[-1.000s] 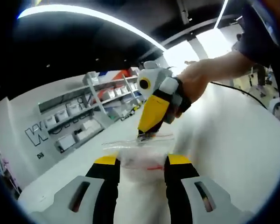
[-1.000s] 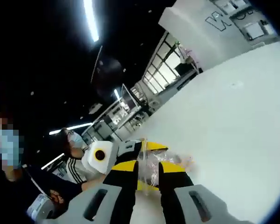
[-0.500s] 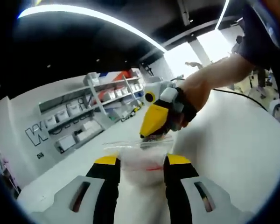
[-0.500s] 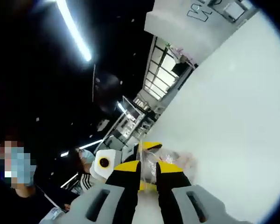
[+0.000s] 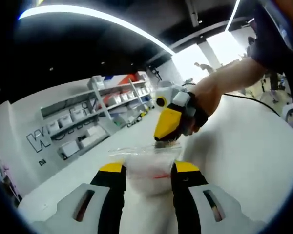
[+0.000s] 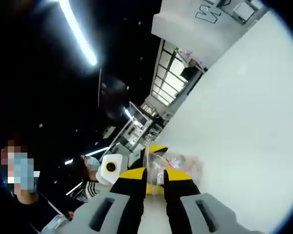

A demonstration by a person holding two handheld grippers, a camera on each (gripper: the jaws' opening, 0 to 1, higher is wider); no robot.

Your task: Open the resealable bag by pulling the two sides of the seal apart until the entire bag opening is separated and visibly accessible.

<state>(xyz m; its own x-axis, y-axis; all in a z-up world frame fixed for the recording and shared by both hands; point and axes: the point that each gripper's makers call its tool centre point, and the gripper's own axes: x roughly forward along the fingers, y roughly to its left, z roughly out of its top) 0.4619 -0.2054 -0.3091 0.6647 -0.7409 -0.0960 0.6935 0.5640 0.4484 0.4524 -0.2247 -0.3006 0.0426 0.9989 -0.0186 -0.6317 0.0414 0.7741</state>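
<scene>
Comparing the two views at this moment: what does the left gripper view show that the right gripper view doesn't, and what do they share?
Left gripper view: wall shelving and the person's hand holding the right claw at the bag's top edge. Right gripper view: a seated person in a striped top and the left claw beyond the bag. Both: the clear resealable bag over the white table.

Both fisheye views are high in contrast: long ceiling light strips (image 5: 97,14) glow against a very dark ceiling, while the white table (image 5: 244,146) is bright, nearly washed out in the right gripper view. Straight lines bow strongly toward the edges, and a bright window area (image 5: 205,51) blows out to white. The clear bag (image 5: 146,163) looks soft and slightly blurred, possibly from motion, and the distant shelves (image 5: 83,119) are hazy.
</scene>
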